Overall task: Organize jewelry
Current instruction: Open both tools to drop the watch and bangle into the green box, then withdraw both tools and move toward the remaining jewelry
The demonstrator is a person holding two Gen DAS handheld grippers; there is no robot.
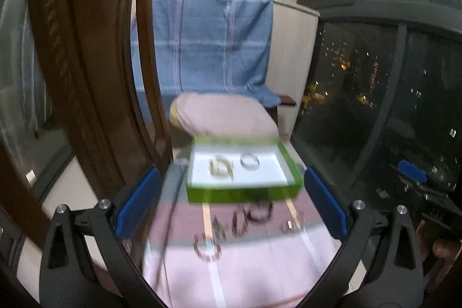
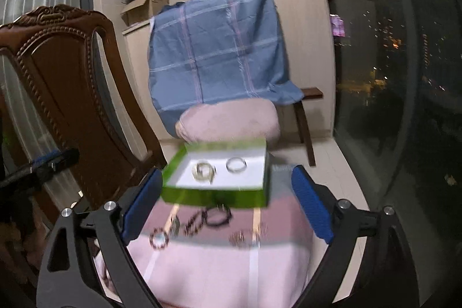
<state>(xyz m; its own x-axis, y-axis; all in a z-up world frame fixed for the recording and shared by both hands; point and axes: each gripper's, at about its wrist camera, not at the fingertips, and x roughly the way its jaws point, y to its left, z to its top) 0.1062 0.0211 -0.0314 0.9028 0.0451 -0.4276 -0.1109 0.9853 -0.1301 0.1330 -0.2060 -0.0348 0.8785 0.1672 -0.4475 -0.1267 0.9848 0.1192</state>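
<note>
Green box, long axis lying crosswise, holds two bangles; left gripper and right gripper gape, empty.

A pink cloth carries the green box and loose bracelets before it.

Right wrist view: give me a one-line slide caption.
Open right gripper faces a green box holding two bangles, with more bracelets loose on the pink cloth.

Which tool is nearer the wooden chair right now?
Left. The left tool is close beside the wooden chair; the right tool is farther over, with the left tool between it and the chair.
</note>
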